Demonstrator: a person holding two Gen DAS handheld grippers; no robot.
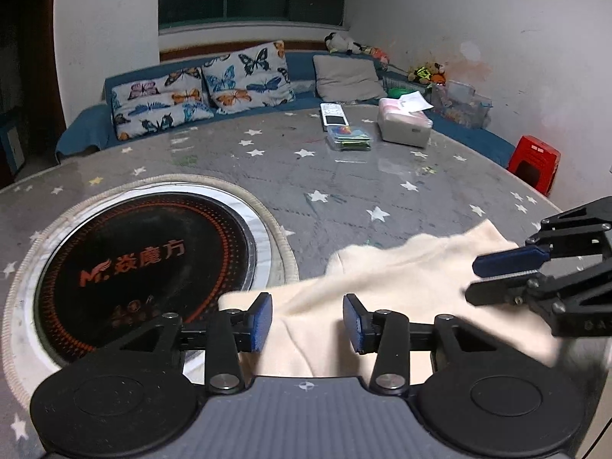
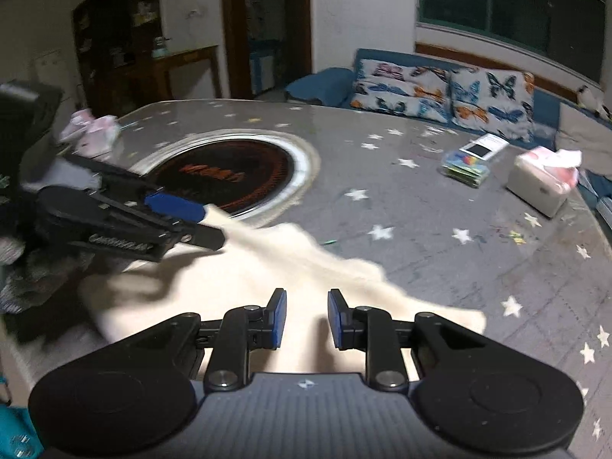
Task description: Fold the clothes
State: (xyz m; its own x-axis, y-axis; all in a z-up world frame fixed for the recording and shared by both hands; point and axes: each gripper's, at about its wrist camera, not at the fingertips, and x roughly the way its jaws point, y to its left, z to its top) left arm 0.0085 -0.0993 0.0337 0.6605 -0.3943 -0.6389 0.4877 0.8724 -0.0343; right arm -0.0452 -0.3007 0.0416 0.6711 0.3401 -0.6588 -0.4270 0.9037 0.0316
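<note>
A cream garment [image 1: 401, 287] lies spread and rumpled on the grey star-patterned table [image 1: 344, 191], near its front edge; it also shows in the right wrist view [image 2: 275, 267]. My left gripper [image 1: 308, 321] is open, its blue pads on either side of a fold of the cloth just above it. It shows from the side in the right wrist view [image 2: 206, 225], at the garment's left corner. My right gripper [image 2: 306, 317] is open over the garment's near part. In the left wrist view it [image 1: 472, 279] hovers over the cloth's right side.
A round black induction cooktop [image 1: 145, 264] is set into the table left of the garment. A tissue box [image 1: 405, 122], a card pack [image 1: 348, 137] and a white device [image 1: 332, 113] lie at the far side. A blue sofa with butterfly cushions [image 1: 199, 91] stands behind. A red stool [image 1: 535, 160] stands right.
</note>
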